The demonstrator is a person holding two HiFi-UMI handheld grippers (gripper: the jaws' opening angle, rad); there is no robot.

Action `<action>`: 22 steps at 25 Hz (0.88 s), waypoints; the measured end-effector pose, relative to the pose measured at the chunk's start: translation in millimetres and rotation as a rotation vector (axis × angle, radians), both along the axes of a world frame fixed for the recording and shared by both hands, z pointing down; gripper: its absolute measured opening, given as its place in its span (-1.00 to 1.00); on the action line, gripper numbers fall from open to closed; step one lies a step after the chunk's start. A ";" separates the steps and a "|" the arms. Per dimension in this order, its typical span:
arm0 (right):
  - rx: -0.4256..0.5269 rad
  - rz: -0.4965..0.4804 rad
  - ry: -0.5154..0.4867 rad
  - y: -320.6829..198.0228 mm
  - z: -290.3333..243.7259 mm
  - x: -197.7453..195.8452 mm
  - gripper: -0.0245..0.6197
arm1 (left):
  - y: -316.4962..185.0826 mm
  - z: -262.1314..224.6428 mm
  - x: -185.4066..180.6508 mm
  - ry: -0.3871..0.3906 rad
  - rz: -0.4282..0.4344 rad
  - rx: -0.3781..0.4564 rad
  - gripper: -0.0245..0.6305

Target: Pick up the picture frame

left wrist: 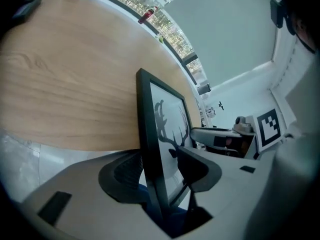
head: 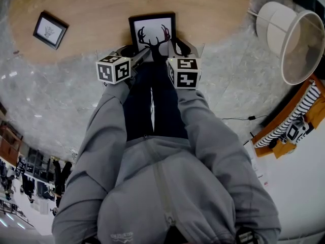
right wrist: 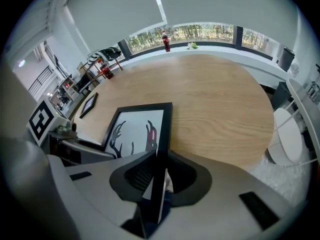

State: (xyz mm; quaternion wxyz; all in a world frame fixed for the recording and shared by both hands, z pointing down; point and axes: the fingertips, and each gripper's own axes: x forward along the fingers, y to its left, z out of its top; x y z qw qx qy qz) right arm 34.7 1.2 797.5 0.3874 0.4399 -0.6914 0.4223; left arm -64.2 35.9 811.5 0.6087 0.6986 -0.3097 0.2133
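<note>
Where the grey sleeves end, two grippers sit side by side at the near edge of the table, both at the frame. Of the two, the left gripper stands open. The frame's left edge is between its jaws, with a clear gap on the glass side. The pad behind is close to the frame's back, though I cannot tell whether it touches. On the other side the right gripper is clamped on the frame's right edge, its pads tight against front and back. The frame is black-rimmed with a dark antler print on white, and it sits tilted over the table's near edge. Whether its far side rests on the wood I cannot tell. Farther off on the table, to the left, lies a small frame, well apart. On the floor to the right a white lampshade lies on its side. Farthest of all, a red bottle stands on the window sill.
</note>
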 end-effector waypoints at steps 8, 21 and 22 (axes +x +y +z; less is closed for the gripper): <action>-0.016 -0.004 -0.035 7.8 -1.4 -4.4 -0.67 | 3.7 2.9 8.9 0.066 -0.057 -0.078 -0.23; -0.047 -0.008 -0.108 11.8 0.0 -4.1 -0.68 | 9.4 -4.3 26.5 0.193 -0.034 -0.149 -0.23; -0.050 -0.010 -0.112 12.0 0.0 -4.1 -0.68 | 9.1 -7.2 30.0 0.215 -0.031 -0.152 -0.23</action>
